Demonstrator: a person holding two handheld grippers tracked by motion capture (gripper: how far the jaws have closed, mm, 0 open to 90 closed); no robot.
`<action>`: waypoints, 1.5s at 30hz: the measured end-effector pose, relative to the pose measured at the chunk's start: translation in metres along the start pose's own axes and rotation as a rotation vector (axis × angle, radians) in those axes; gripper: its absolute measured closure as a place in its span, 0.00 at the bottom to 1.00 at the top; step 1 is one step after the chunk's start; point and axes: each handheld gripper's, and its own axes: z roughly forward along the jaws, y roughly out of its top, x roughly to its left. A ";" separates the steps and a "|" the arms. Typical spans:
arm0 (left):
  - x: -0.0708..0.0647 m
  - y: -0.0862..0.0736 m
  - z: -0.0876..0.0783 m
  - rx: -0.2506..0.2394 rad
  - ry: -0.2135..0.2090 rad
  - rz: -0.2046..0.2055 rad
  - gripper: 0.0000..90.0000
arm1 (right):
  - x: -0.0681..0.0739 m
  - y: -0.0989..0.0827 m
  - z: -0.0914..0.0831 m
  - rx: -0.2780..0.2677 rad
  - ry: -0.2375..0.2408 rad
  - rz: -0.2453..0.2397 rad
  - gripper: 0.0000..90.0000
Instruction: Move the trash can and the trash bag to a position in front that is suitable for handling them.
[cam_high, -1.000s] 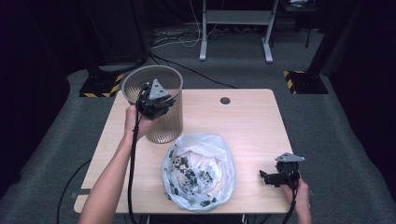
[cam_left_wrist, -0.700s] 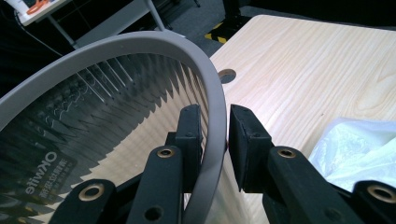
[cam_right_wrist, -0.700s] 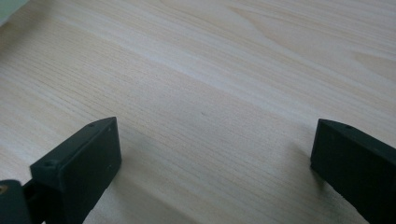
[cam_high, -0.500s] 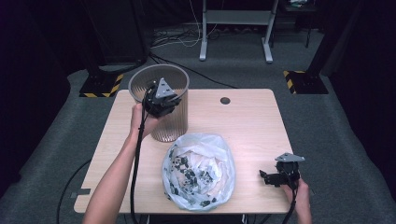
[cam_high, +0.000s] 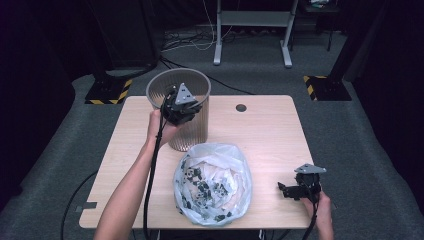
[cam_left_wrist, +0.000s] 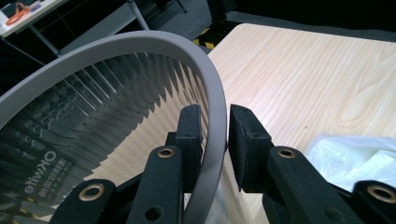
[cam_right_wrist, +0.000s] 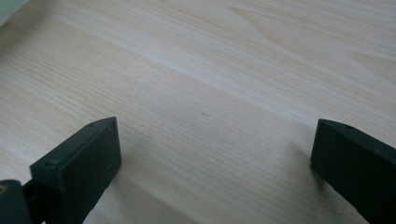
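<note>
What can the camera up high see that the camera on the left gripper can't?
The high view alone shows the whole scene: the person's forearms, the right hand-held gripper resting open near the table's right front corner, the full plastic bag with dark bits inside, and the grey floor around.

The left gripper view alone shows the close-up: the left hand-held gripper with one jaw inside and one outside the bin's grey rim, plus lettering low on the bin's inner wall.

Both show the ribbed waste bin, the wooden table, and some of the bag.

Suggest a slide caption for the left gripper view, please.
Left gripper clamped on the wastebasket rim.
</note>
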 end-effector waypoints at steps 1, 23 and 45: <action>-0.001 0.001 0.001 -0.001 -0.003 0.002 0.83 | 0.000 0.000 0.000 0.000 0.001 0.001 0.01; -0.024 0.022 0.019 -0.016 -0.057 0.055 0.82 | 0.000 0.000 0.000 0.001 0.001 0.000 0.01; -0.041 0.037 0.031 -0.032 -0.100 0.092 0.82 | 0.000 0.000 0.000 0.001 0.003 -0.001 0.01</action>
